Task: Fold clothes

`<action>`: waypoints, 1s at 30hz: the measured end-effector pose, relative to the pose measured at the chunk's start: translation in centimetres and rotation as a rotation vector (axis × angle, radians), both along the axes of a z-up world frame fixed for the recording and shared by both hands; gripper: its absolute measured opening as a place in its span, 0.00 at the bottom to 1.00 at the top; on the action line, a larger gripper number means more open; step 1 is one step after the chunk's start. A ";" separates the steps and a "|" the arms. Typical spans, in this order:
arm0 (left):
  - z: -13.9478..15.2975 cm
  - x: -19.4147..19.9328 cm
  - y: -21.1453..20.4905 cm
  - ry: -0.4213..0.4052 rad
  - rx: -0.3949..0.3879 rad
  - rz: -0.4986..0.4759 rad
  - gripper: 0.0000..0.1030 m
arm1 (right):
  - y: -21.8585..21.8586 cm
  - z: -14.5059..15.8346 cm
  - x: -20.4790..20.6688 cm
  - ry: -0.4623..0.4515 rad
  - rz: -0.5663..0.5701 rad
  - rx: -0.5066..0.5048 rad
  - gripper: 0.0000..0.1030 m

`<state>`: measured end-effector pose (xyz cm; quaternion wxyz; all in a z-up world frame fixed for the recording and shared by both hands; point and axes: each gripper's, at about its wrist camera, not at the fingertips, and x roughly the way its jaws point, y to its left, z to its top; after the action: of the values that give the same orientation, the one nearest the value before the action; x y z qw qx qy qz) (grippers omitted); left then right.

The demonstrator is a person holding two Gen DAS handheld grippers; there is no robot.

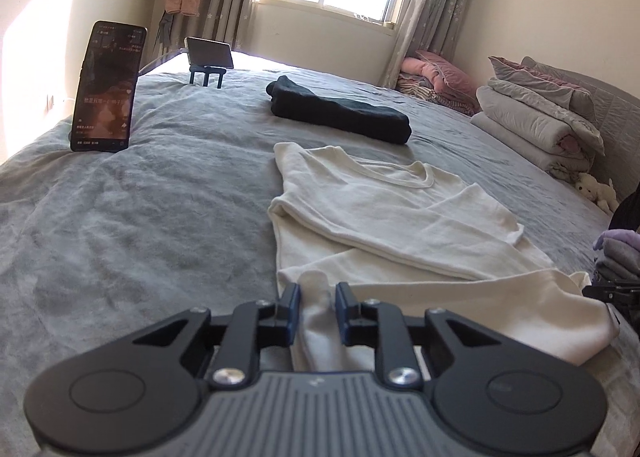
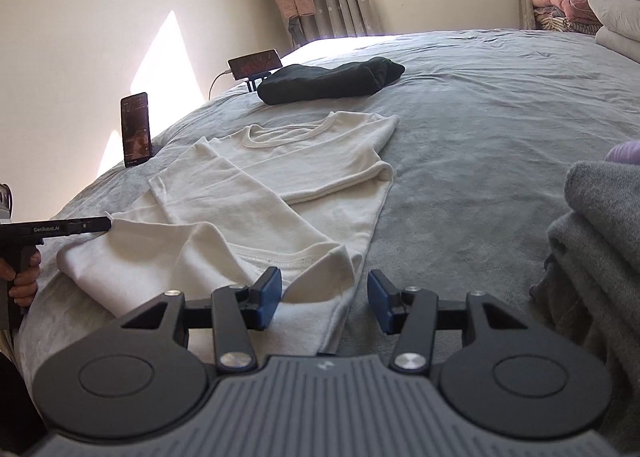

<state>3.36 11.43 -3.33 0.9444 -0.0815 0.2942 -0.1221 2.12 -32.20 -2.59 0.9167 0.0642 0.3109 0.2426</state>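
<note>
The cream shirt [image 1: 384, 213] lies on the bed [image 1: 160, 197], sleeves folded in, the folded dark garment [image 1: 340, 109] parked at twelve o'clock. The left hand-held gripper [image 1: 317, 307] pinches the hem, probably ready to lift it. The right hand-held gripper [image 2: 324, 299] stands half wide around the other corner, apparently not gripping.
</note>
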 end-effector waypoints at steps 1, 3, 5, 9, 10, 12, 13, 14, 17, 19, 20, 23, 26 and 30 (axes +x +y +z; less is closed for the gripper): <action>0.0 0.0 0.0 0.000 0.000 0.001 0.17 | -0.2 0.1 -0.2 -0.005 0.008 0.005 0.51; 0.0 -0.1 0.0 -0.003 0.002 0.002 0.17 | -0.7 0.3 -0.3 -0.019 -0.005 0.023 0.51; 0.0 -0.1 -0.1 -0.004 0.005 0.004 0.16 | -0.8 0.4 -0.3 -0.031 -0.009 0.010 0.51; 0.1 -0.2 -0.2 -0.007 0.010 0.014 0.12 | -0.1 -0.1 0.1 -0.043 -0.019 -0.024 0.51; 0.1 -0.2 -0.2 -0.008 0.013 0.019 0.10 | 0.2 -0.3 0.3 -0.044 -0.029 -0.033 0.51; 0.3 -0.3 -0.3 -0.016 0.017 0.028 0.07 | 1.0 -0.6 0.6 -0.065 -0.038 -0.060 0.37; 0.4 -0.4 -0.4 -0.027 0.019 0.032 0.07 | 1.5 -0.6 0.7 -0.078 -0.036 -0.076 0.24; 0.7 -0.7 -0.5 -0.048 0.021 0.034 0.07 | 1.9 -0.3 0.6 -0.098 -0.038 -0.095 0.14; 1.7 -1.6 -0.5 -0.115 0.013 0.038 0.06 | 2.1 0.8 0.0 -0.177 -0.059 -0.121 0.07; 2.3 -1.9 -0.4 -0.163 -0.002 0.046 0.06 | 1.8 1.4 -0.3 -0.208 -0.088 -0.104 0.07; 2.5 -1.8 -0.3 -0.181 -0.005 0.053 0.06 | 1.7 1.6 -0.3 -0.226 -0.102 -0.101 0.07; 2.7 -0.7 -0.5 -0.190 -0.009 0.075 0.06 | 1.7 1.9 0.2 -0.254 -0.140 -0.099 0.07; 2.1 0.9 -1.2 -0.153 0.024 0.092 0.06 | 2.3 1.2 1.7 -0.228 -0.168 -0.124 0.07; 0.3 3.4 -2.0 -0.040 0.090 0.121 0.07 | 3.5 -0.5 3.7 -0.157 -0.188 -0.192 0.07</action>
<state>6.73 9.47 -3.04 0.9585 -0.0541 0.2748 -0.0532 5.83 -28.73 -3.08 0.9587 -0.0143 0.2529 0.1291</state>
